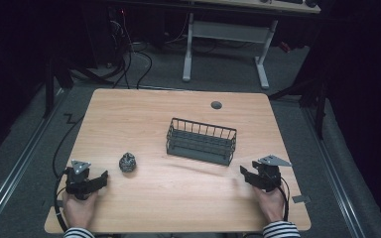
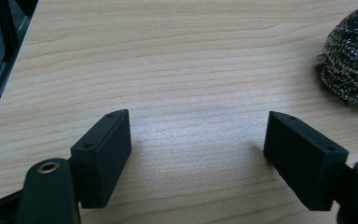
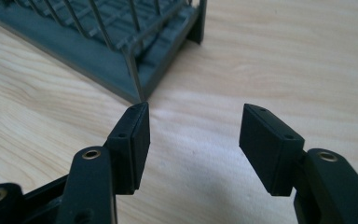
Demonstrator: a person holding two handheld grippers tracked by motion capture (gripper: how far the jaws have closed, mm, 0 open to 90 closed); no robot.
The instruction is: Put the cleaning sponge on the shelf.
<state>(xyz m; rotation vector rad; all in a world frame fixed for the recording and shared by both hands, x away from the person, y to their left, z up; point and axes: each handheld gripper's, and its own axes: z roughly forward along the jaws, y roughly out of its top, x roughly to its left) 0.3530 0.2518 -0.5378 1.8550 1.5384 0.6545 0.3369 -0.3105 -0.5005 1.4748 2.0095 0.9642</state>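
One round silver steel-wool ball [image 1: 127, 162] is seen left of one dark wire basket [image 1: 201, 141], whose long side runs left-right. Both the left gripper [image 1: 100, 179] and the right gripper [image 1: 245, 174] are spread, nothing pinched.

On the surface [image 1: 178, 188] in front of you, count one wire basket [image 1: 201, 141], dark grey, and one steel scouring ball [image 1: 127, 162]. One round grey cap [image 1: 216, 105] is set into the far part of the board. You hold two sets of tongs, one per hand: the left tongs [image 1: 101, 177] and the right tongs [image 1: 244, 173], each with two black jaws, four jaws in all. Each carries one grey three-cornered plate. Two hands and two striped sleeves enter at the bottom edge.
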